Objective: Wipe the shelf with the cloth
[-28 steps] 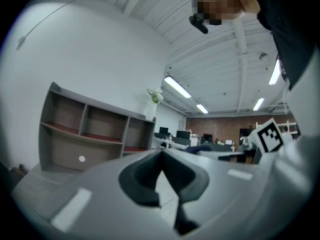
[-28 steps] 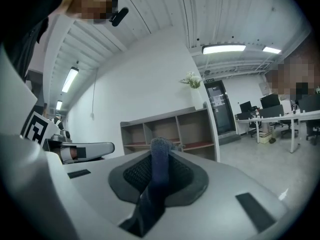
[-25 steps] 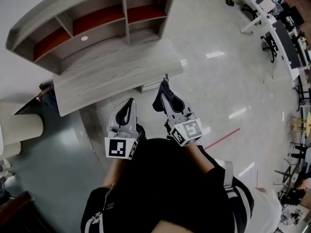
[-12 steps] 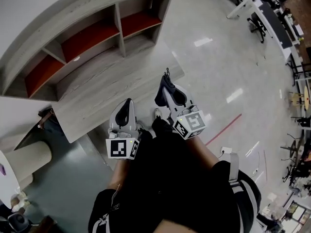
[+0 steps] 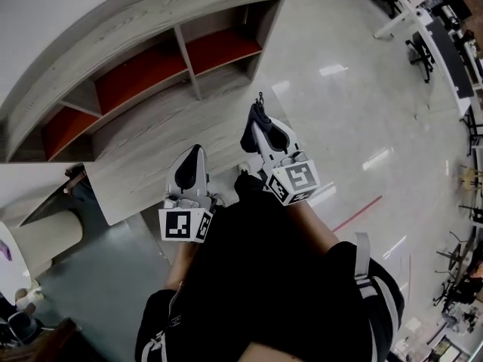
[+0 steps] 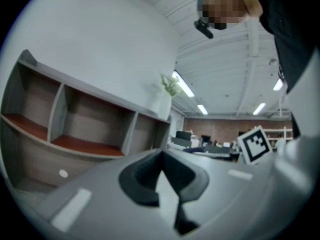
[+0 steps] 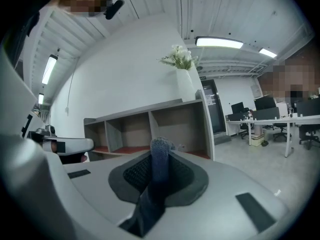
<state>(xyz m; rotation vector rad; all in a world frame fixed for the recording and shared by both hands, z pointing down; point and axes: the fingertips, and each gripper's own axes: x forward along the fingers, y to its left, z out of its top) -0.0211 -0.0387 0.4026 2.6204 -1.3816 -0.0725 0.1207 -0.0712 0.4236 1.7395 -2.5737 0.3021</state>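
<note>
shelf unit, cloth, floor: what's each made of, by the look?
Shelf unit: grey wood-grain board, matte, probably laminate; streaked grain shows, and the compartment floors are red.
Cloth: blue knit or terry fabric; a looped weave is visible where the right gripper clamps it.
Floor: pale and glossy, maybe polished tile or epoxy; it mirrors the ceiling lights.

Count of items in view:

- You hold two tongs, the left tongs (image 5: 194, 157) and the right tongs (image 5: 258, 127).
- Each carries one marker cube, so there are two cubes in all: the left one (image 5: 185, 226) and the right one (image 5: 294, 181).
- There is one cloth (image 7: 159, 156).
- There is one shelf (image 5: 189, 59), with three red-floored compartments (image 5: 139, 70) in a row.
- One table (image 5: 151, 157) stands before it.
- One vase (image 7: 186, 84) holds one bunch of flowers (image 7: 179, 56).
</note>
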